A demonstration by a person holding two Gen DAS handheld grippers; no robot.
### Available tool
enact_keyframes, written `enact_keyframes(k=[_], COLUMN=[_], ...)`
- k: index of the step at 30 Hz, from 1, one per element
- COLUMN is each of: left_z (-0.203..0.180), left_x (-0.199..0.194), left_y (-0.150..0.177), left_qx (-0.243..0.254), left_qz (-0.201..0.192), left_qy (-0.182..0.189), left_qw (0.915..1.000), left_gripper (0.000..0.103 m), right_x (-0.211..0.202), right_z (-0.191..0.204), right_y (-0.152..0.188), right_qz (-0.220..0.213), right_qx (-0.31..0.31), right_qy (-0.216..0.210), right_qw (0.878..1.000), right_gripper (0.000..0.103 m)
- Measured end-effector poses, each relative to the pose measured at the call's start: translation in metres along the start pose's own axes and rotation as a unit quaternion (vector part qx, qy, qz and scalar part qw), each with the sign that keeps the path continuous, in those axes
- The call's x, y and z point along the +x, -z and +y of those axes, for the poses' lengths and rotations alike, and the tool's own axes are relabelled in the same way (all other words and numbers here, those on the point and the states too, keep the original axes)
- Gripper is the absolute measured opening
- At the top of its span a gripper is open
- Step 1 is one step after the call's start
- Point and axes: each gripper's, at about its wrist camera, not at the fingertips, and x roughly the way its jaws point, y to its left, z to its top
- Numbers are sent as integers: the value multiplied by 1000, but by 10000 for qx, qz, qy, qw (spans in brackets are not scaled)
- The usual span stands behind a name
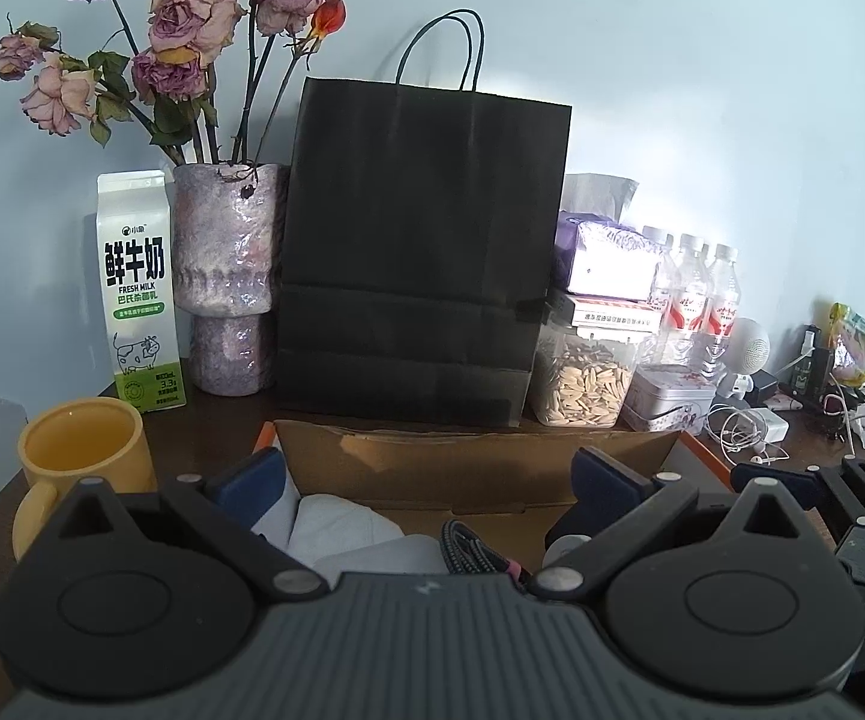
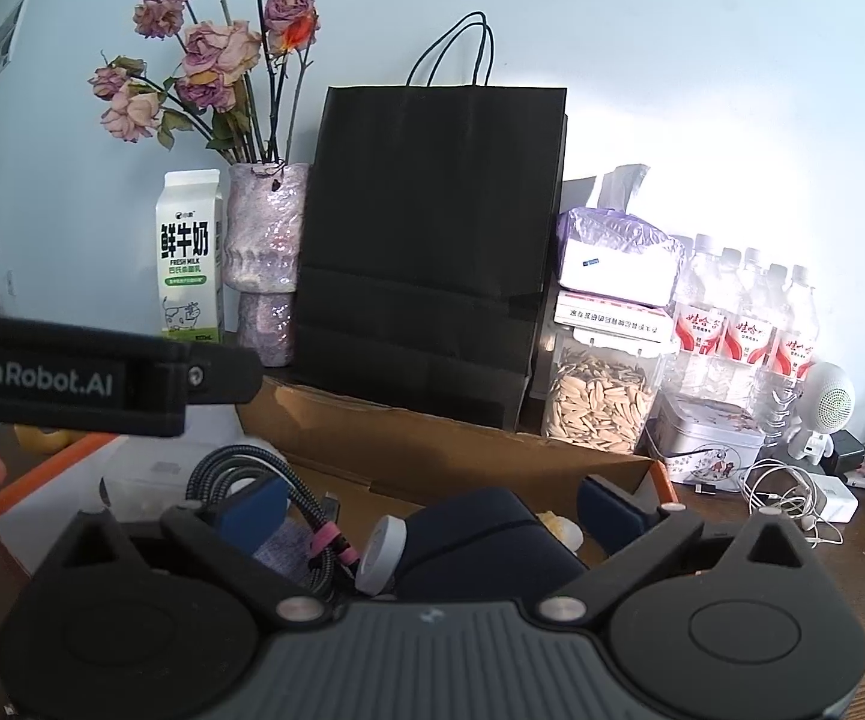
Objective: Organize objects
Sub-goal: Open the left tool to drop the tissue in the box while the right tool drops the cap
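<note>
— What's the room like?
— A pale blue wall behind a dark wooden counter [image 1: 216, 420]. Along the wall stand a milk carton [image 1: 137, 294], a vase of dried roses [image 1: 225, 276], a black paper bag [image 1: 420, 252], a jar of seeds [image 1: 582, 384] and water bottles [image 2: 744, 312].
— And the things being sorted?
— In the open cardboard box [image 1: 480, 462] up front: a braided cable [image 2: 306, 516], a white cloth [image 1: 342, 522], a dark pouch [image 2: 480, 534].
— The claws?
— Left claw [image 1: 426, 480] and right claw [image 2: 432, 504] both spread wide above the box, gripping nothing.
</note>
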Motion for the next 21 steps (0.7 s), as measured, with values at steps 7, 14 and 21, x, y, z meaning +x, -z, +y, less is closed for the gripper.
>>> enact_keyframes(k=[7,14,21], left_z=[1,4,8], left_x=[-13,-39,-66], left_y=[5,12,25], left_qx=[-8,-56,-62], left_qz=[21,-12,68], left_qy=[12,-5,-58], left_qw=[10000,10000,9999], left_gripper=[103,103,103], right_x=[-9,-33,-66], right_z=[1,2,1], right_y=[3,8,18], right_qz=[9,-47,-55], right_qx=[-38,-22,48], right_qy=[-8,-9,-5], right_qw=[10000,10000,10000], right_gripper=[103,103,103])
